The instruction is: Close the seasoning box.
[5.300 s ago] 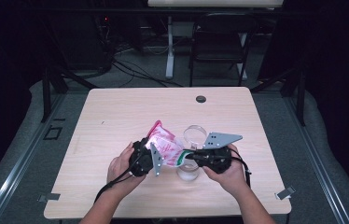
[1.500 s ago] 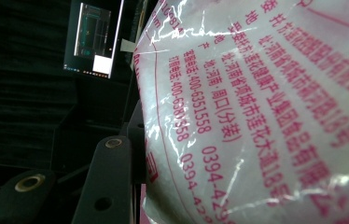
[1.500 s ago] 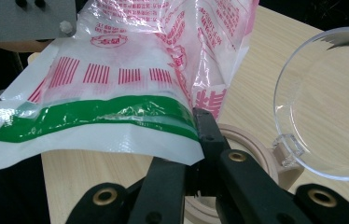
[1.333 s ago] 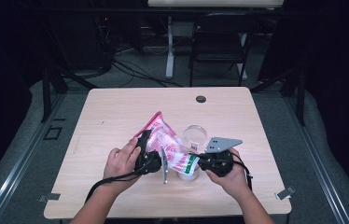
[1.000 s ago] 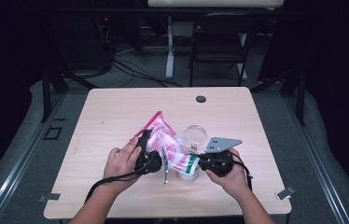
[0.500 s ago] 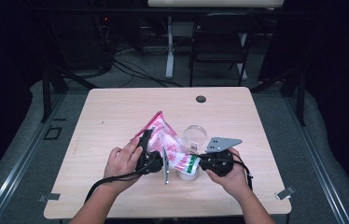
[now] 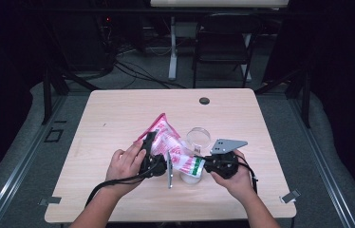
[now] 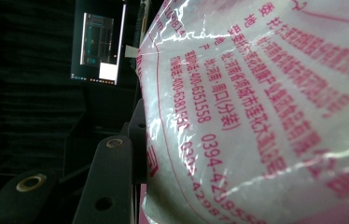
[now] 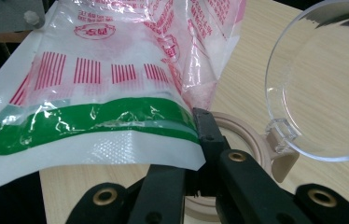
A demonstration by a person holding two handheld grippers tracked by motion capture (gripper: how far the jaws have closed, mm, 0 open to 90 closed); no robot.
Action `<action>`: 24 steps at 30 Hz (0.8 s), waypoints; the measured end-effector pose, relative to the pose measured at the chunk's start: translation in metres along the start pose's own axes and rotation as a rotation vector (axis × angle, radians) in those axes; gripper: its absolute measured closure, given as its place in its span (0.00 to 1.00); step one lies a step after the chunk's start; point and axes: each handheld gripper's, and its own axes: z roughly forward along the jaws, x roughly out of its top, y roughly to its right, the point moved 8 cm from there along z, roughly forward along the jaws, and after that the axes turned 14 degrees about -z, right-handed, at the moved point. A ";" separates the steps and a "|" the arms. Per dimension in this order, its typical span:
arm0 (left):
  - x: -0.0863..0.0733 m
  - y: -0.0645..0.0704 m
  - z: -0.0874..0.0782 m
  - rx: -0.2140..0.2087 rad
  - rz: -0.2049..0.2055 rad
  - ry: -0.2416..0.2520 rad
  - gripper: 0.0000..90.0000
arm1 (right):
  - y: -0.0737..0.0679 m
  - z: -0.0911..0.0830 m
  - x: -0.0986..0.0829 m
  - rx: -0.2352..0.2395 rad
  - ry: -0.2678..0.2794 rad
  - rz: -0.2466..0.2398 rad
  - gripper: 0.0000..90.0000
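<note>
Bag [image 7: 168,145] lies tilted over the near middle of the table [image 7: 242,114], held between both grippers: left gripper [image 7: 149,154] at its left side, right gripper [image 7: 204,164] at its near right end, above a jar [image 7: 191,176]. Left gripper view: the bag [image 8: 266,116] presses against one jaw. Right gripper view: jaws pinch the bag's green-striped edge [image 9: 93,121]; the jar's clear lid [image 9: 322,84] stands open at right.

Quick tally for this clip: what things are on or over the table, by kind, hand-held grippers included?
Plastic bags: 1, pink, white and green bag
Containers: 1, beige jar with clear hinged lid
Grippers: 2, left gripper, right gripper
Dark round table inserts: 1, grommet
Total: 5
</note>
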 end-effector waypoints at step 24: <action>0.004 0.003 -0.001 0.001 0.033 -0.001 0.68 | 0.005 0.004 -0.010 0.000 -0.027 0.025 1.00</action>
